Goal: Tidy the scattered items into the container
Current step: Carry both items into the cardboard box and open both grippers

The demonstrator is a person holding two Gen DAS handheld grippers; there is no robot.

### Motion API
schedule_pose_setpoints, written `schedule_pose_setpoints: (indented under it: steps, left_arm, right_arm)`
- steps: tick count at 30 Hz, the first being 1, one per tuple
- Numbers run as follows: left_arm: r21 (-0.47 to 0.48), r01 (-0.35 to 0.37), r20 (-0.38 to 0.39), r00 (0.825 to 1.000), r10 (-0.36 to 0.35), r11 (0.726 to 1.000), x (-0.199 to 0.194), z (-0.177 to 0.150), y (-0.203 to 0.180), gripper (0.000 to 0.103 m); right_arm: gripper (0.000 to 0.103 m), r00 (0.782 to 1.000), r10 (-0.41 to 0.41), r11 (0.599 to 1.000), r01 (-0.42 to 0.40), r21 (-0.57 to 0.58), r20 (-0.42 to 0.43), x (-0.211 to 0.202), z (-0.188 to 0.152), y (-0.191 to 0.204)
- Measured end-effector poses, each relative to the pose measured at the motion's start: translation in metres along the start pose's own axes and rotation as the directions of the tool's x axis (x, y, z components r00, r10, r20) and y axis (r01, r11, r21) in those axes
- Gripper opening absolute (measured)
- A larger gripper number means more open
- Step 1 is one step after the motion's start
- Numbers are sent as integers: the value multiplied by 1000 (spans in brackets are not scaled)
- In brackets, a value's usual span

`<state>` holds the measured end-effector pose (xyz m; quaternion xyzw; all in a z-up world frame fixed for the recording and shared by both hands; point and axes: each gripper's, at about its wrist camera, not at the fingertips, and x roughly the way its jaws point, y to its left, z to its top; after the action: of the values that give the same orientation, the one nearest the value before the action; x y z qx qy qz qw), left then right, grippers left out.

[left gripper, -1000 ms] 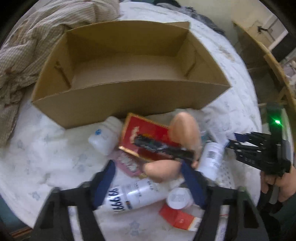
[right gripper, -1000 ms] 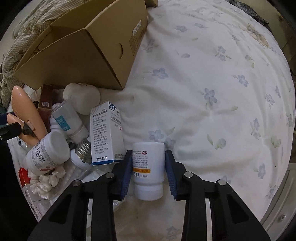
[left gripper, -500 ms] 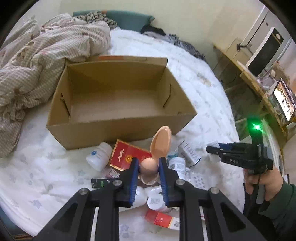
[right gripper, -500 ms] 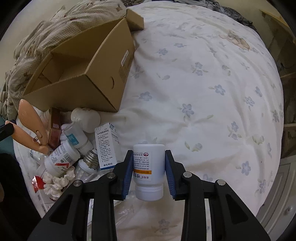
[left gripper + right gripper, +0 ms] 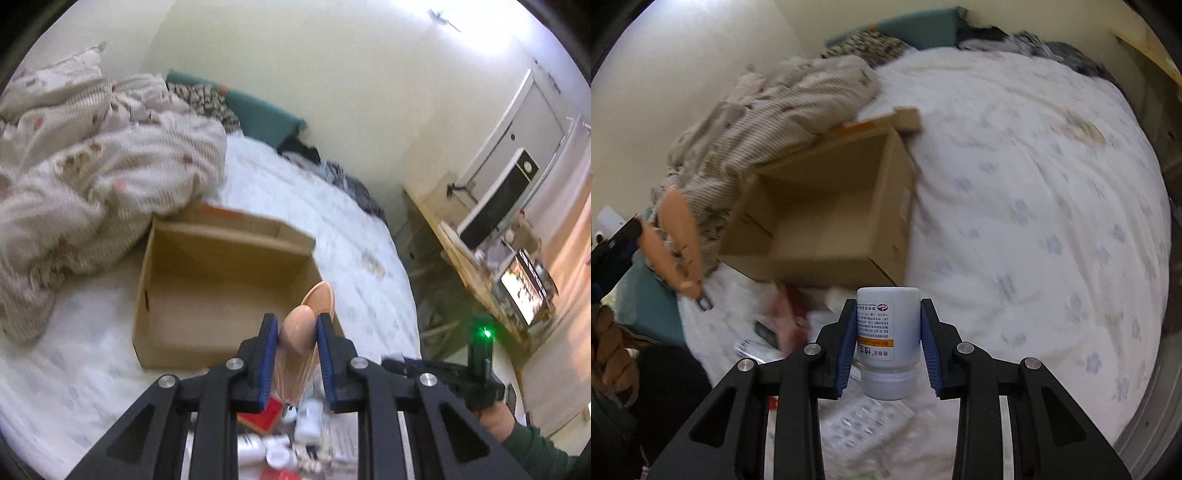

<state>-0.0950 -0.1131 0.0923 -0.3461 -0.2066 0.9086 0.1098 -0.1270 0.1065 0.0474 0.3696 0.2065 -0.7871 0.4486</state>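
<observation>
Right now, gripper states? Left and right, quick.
Left gripper: closed on the peach-coloured clip, lifted near the cardboard box.
Right gripper: closed on the white pill bottle, held cap-down.

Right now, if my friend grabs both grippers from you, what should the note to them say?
Left gripper: shut on a peach clip, held up near the box.
Right gripper: shut on a white bottle, cap end down, also lifted.
Box sits open on the bed; nothing shows inside it.
Done: two things picked up.
Left: drop both in, then fetch the pile in front of the box.
</observation>
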Motion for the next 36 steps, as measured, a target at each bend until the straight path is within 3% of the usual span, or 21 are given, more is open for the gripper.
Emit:
schedule_pose_setpoints:
  steps: [5, 8, 16, 24, 29, 36]
  left_arm:
    - [43, -68, 15, 998, 67, 997, 22, 42, 1, 21]
    - [53, -127, -11, 992, 127, 991, 46, 52, 7, 22]
    - [19, -244, -113, 963, 244, 970, 109, 35, 52, 22]
    - [14, -288, -191, 939, 285, 958, 136, 24, 72, 22]
    - [23, -326, -224, 920, 323, 945, 141, 19, 72, 23]
    - [7, -319, -168, 934, 316, 948, 123, 22, 72, 27]
  right_arm:
    - [35, 999, 22, 999, -22, -32, 28, -2, 40, 29]
    - [35, 1000, 16, 998, -15, -66, 11, 18, 65, 46]
    - [35, 995, -26, 996, 17, -91, -99, 106, 92, 63]
    - [36, 986, -47, 994, 30, -104, -158, 157, 100, 66]
    - [62, 989, -13, 995, -2, -101, -148, 163, 105, 73]
    - [63, 996, -35, 991, 24, -131, -83, 135, 102, 74]
